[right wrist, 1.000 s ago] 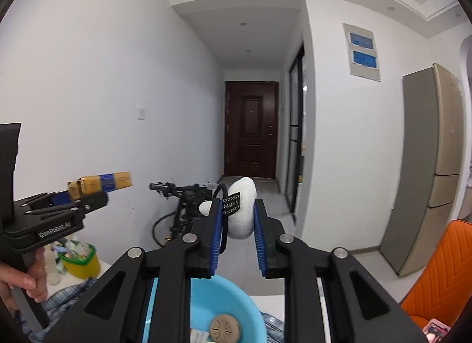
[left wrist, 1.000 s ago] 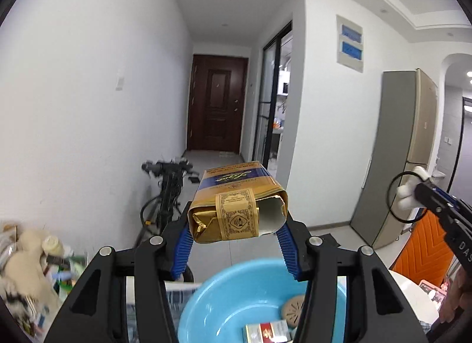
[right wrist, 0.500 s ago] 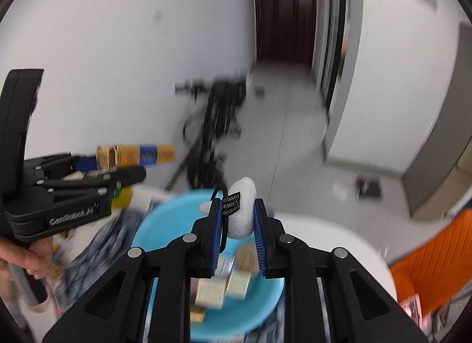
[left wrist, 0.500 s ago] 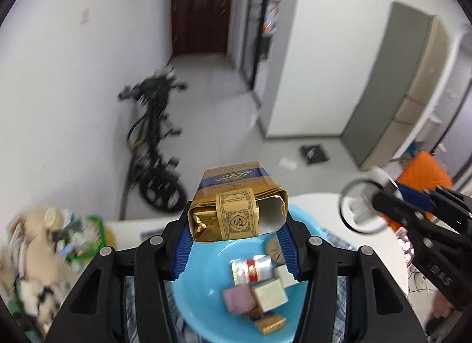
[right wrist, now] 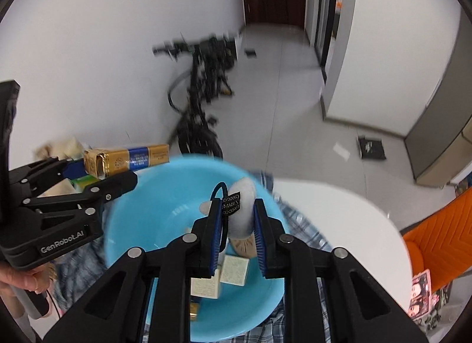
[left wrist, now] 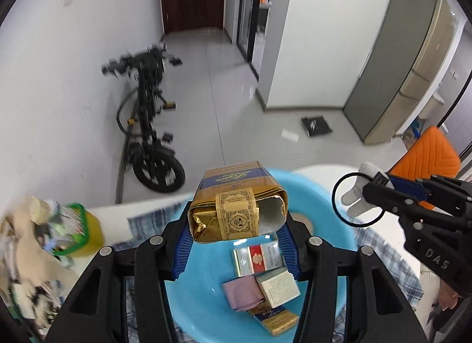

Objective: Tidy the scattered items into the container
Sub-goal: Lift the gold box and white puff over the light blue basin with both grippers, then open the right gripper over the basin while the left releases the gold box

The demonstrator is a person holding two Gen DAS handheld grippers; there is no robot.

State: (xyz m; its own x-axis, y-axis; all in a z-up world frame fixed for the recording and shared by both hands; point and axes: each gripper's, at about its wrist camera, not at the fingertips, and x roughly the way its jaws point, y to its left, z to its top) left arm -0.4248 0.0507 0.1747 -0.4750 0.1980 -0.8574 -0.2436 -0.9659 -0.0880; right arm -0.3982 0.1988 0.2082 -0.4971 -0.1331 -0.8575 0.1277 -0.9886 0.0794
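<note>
My left gripper is shut on a gold and blue packet and holds it above the blue basin. My right gripper is shut on a white plush item with a black loop, over the same basin. The basin holds several small boxes and packets, such as a red and white pack and a pink one. Each gripper shows in the other's view: the right one with the plush, the left one with the packet.
The basin sits on a checked cloth on a white round table. A yellow-green tub of clutter stands at the table's left. A black bike leans by the wall. An orange chair is at the right.
Both grippers tilted downward and came over the basin, each keeping its item. The view swung from the hallway and ceiling to the floor and the basin's contents.
</note>
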